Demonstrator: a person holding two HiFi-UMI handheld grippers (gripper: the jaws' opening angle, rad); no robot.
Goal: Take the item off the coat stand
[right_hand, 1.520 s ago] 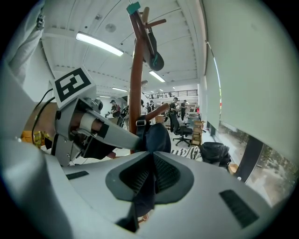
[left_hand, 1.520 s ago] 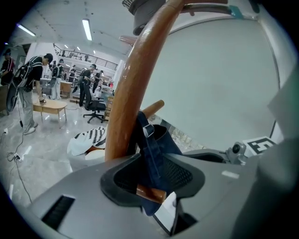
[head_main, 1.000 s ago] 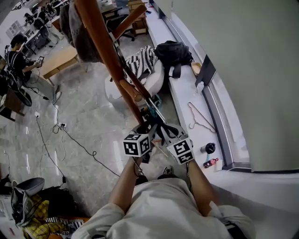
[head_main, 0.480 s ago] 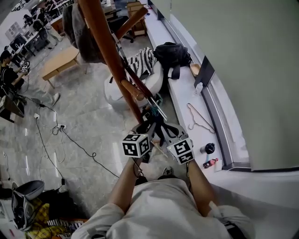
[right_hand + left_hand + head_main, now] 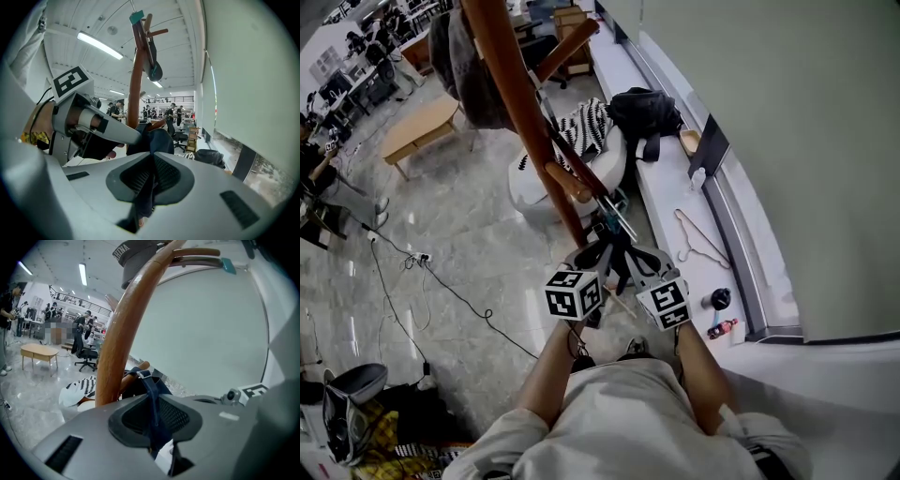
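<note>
- So, the tall wooden coat stand (image 5: 517,103) rises in front of the person. A grey hat (image 5: 136,254) hangs near its top, and nobody is touching that.
- The thing to take off is a dark blue cloth item (image 5: 157,140). It hangs at a low peg (image 5: 570,183) on the side of the stand, just in front of both grippers.
- Its strap (image 5: 151,390), which has a small buckle, runs up to the tip of that peg. It looks like it is not off yet.
- The right gripper (image 5: 151,180) has its jaws squeezed together on the dark cloth.
- The left gripper (image 5: 152,423) has just been closing its jaws. The strap is between them, and they now seem to pinch it.
- Done so far, I think: both grippers have got hold of the item.
- Left to do, I think: lift the strap up and over the peg tip, then pull the item away from the stand.
- The grippers sit very close side by side, so they could bump.
</note>
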